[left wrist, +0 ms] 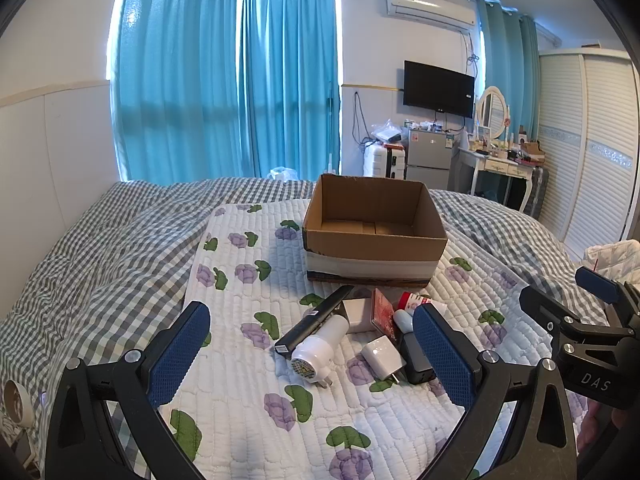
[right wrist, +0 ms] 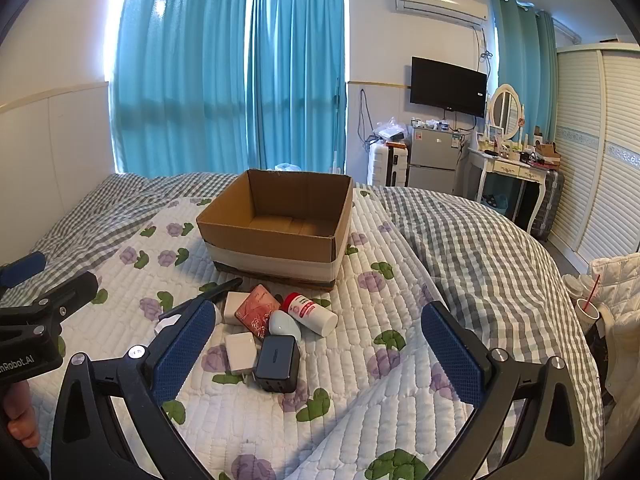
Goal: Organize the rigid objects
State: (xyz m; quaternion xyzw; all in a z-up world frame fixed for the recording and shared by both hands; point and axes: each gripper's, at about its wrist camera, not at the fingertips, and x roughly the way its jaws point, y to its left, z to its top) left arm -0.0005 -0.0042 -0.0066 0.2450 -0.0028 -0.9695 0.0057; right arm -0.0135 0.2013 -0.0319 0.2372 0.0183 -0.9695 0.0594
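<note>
An open, empty cardboard box point(left wrist: 374, 228) point(right wrist: 280, 220) sits on a floral quilted mat point(left wrist: 240, 380) on the bed. In front of it lies a cluster: a black remote point(left wrist: 314, 322), a white round plug adapter point(left wrist: 318, 350), a white charger point(left wrist: 380, 356) point(right wrist: 240, 352), a dark charger block point(right wrist: 278, 362), a red card case point(right wrist: 258, 310), a white bottle with red cap point(right wrist: 310, 312) and a white box point(left wrist: 356, 314). My left gripper point(left wrist: 312, 364) is open above the cluster. My right gripper point(right wrist: 316, 356) is open, just right of the dark charger.
A grey checked duvet point(right wrist: 480, 248) covers the bed around the mat. Beyond stand blue curtains point(left wrist: 224, 80), a small fridge point(left wrist: 428, 152), a suitcase, a dressing table point(right wrist: 512, 168) and a wardrobe point(right wrist: 600, 140). A drink cup point(right wrist: 586, 312) stands at the bed's right side.
</note>
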